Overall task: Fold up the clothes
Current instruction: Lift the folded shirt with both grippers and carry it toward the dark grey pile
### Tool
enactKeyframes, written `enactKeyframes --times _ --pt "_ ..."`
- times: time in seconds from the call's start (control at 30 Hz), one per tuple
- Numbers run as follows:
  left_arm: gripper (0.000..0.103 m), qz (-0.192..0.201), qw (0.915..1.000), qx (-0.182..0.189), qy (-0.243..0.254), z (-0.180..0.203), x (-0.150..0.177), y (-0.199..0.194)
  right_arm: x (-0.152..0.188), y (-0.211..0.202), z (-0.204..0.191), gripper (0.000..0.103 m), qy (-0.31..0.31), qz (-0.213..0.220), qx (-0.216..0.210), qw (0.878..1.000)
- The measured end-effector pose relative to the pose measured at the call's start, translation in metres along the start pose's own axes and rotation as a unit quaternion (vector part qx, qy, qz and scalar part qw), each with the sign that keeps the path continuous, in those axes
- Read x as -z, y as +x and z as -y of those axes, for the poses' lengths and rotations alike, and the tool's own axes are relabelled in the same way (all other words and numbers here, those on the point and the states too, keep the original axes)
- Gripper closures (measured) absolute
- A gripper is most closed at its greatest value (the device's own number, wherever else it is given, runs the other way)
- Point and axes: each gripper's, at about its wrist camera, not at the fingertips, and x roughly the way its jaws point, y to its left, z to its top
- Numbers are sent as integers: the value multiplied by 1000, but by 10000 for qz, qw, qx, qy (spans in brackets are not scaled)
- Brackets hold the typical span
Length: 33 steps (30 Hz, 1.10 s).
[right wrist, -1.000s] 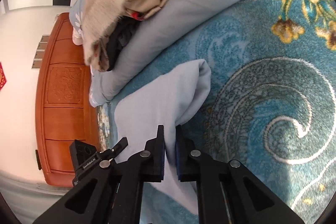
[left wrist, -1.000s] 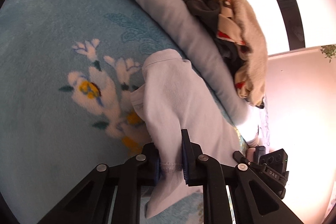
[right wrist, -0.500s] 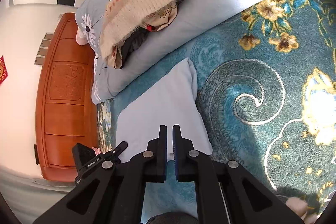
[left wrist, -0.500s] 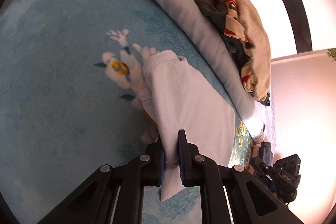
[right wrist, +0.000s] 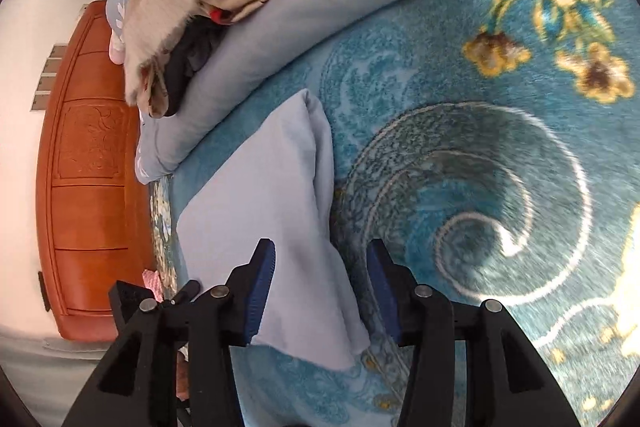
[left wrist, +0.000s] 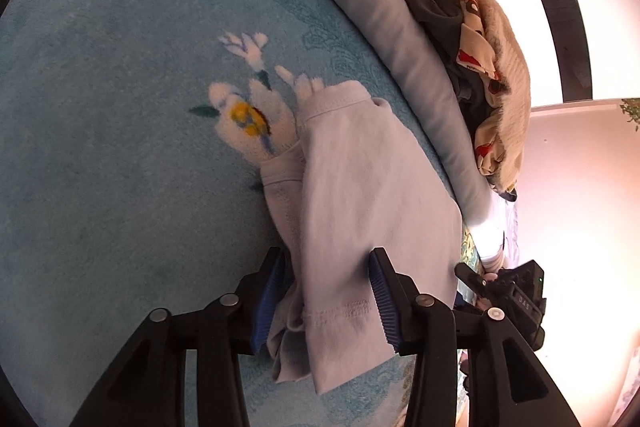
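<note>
on the blue blanket (left wrist: 100,147), both grippers' fingers, angled down, have just spread off the folded garment (left wrist: 360,195).

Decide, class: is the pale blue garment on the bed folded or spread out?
Folded. The pale blue garment lies doubled in layers on the blanket, its hem edges stacked between the open left gripper.

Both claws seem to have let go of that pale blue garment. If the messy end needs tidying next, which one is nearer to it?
Probably the left claw: the pale blue garment bunches unevenly between its open jaws. At the right claw the cloth lies flat.
</note>
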Motion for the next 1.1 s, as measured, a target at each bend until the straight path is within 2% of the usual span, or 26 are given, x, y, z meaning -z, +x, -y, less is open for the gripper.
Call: enactKeyframes --times 0.23,0.43,0.53,0.57,0.6,0.73,0.77,0.83,1.1 --pt "56 -75 9998 180 11 2 -6 20 -16 24 -7 54 -145 -156 -538 9983" --pt "56 -32 9997 219 -77 4 -6 25 -20 43 -23 52 -300 -307 -708 9966" --pt "60 73 9999 62 34 11 -4 22 -19 49 -32 52 -364 -359 -707 9962" --pt "67 116 9999 13 93 15 -3 20 -19 49 -34 52 -383 -362 -677 9963" --pt "71 152 9998 -32 146 18 -1 18 -18 49 -36 54 -390 -356 -652 9965" --pt "84 259 9991 -114 311 31 5 7 -15 43 -38 78 -262 -305 -620 9973" --pt "85 279 9990 -98 347 34 7 3 -14 41 -37 84 -214 -293 -619 9974" --pt "85 316 9986 -62 425 42 11 -6 -12 35 -39 90 -151 -276 -666 9973" --pt "85 396 9961 259 745 67 39 -50 12 -10 -51 91 -186 -97 -960 9952"
